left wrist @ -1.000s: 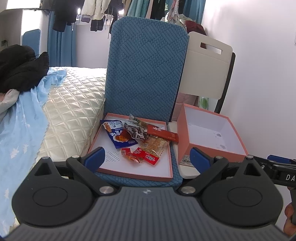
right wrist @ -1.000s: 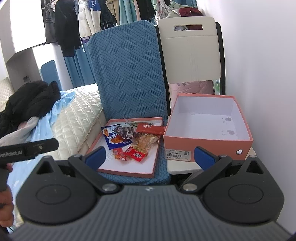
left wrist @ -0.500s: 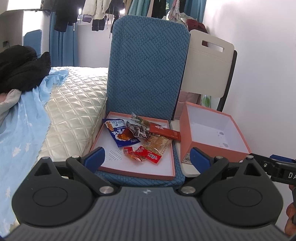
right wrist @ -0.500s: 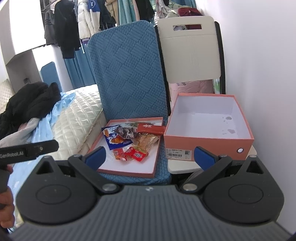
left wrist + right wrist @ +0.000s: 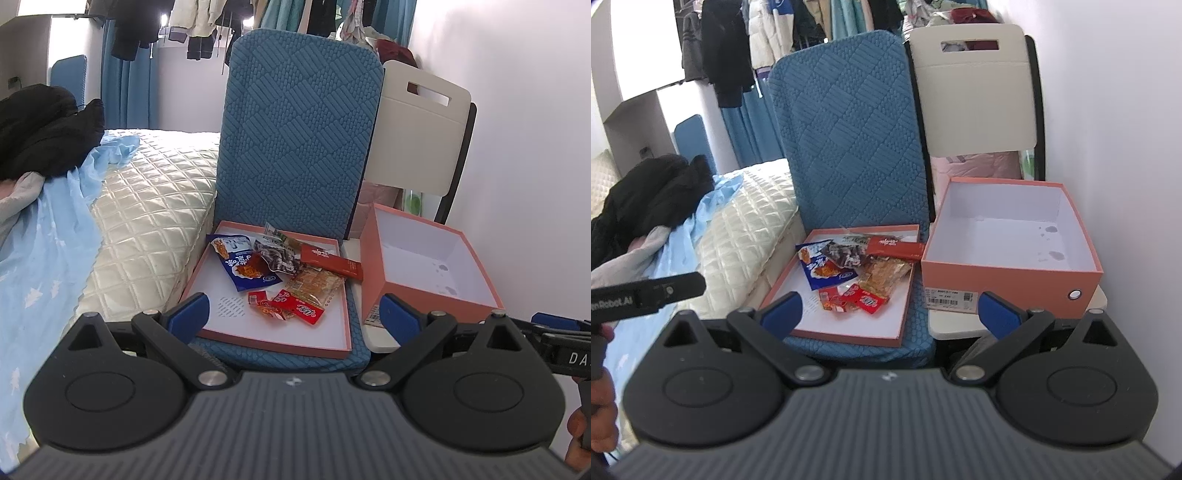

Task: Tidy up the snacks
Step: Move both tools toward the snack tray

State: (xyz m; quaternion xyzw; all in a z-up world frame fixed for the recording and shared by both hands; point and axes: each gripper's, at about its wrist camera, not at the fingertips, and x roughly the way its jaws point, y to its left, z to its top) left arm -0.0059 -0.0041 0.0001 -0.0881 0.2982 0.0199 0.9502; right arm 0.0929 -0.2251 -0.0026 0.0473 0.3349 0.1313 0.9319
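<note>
Since the frame a second ago, the left gripper (image 5: 291,308) has been carried slightly forward, so that the box lid (image 5: 334,334) and the snacks are seen a little larger and lower; the right-wrist view is almost unchanged. Both grippers are spread wide and nothing is held: the right gripper (image 5: 890,308) hangs short of the lid, its blue fingertips (image 5: 783,308) framing the near edge.

The lid, lying upturned on the blue quilted seat cushion (image 5: 295,129), is taken as the landmark. Its shallow rim appears to serve as a tray, keeping the loose packets from sliding off. In the lid's far half the snacks are heaped together: a blue packet (image 5: 242,264) at the left with its long axis running from the far left toward the near right, a dark clear packet (image 5: 277,256) just right of it, and a long red packet (image 5: 330,260) at the far right, its long axis slanting down to the right and its end overhanging the lid's right rim. Nearer the middle a golden cracker packet (image 5: 312,284) lies diagonally, with small red sachets (image 5: 295,306) just in front of it.

Just right of the lid an open orange box (image 5: 1012,266) stands upright and empty on a white chair seat (image 5: 955,321), mouth upward, presumably to receive the snacks. No snack has yet been transferred.
</note>
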